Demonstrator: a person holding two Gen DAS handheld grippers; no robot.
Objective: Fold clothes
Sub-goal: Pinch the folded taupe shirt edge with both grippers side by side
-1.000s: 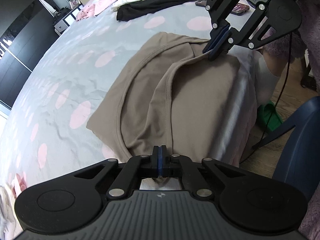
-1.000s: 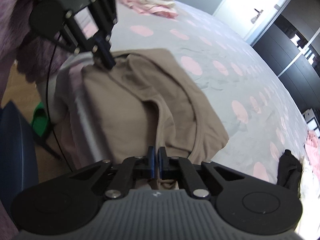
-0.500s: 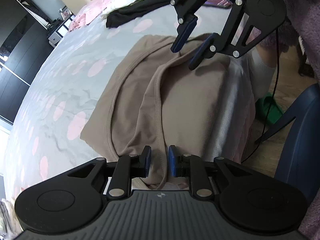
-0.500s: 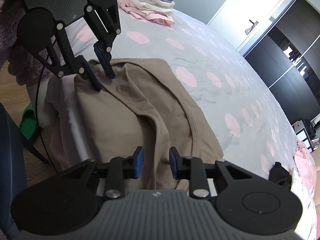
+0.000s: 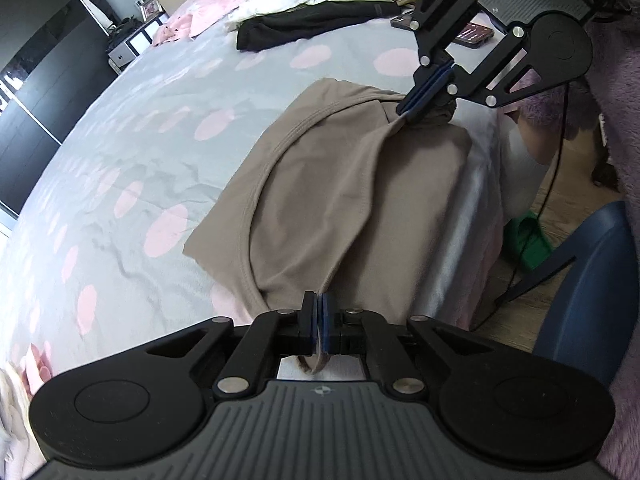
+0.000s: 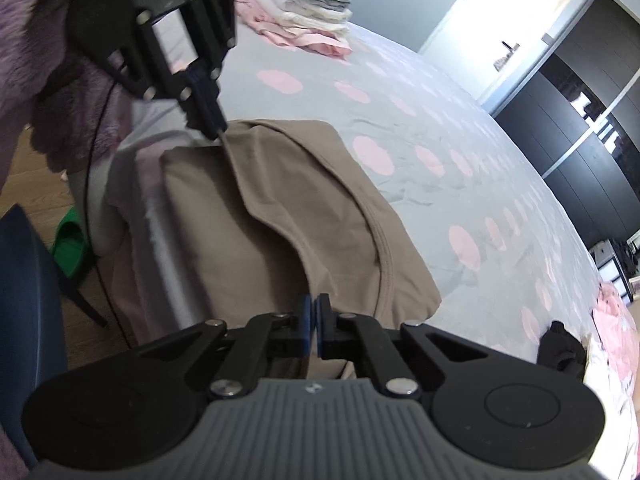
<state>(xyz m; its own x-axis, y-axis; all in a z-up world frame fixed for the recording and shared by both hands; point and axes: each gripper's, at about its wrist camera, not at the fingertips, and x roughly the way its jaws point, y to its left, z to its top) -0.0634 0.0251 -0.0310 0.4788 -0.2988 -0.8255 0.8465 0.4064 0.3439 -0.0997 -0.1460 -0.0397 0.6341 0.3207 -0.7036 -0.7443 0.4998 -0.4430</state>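
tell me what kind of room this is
Most likely a bedroom: a wide bed with a grey, pink-spotted cover, dark wardrobe doors along the wall, and a stack of folded clothes on the bed beyond the taupe garment.

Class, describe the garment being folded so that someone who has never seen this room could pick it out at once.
Start at the grey bedspread with pink spots. At its near edge, beside the blue chair, lies the taupe top, draped partly over the side. It is the only brown garment, and the only one pinched by both the left tool and right tool, unlike the black garment farther off.
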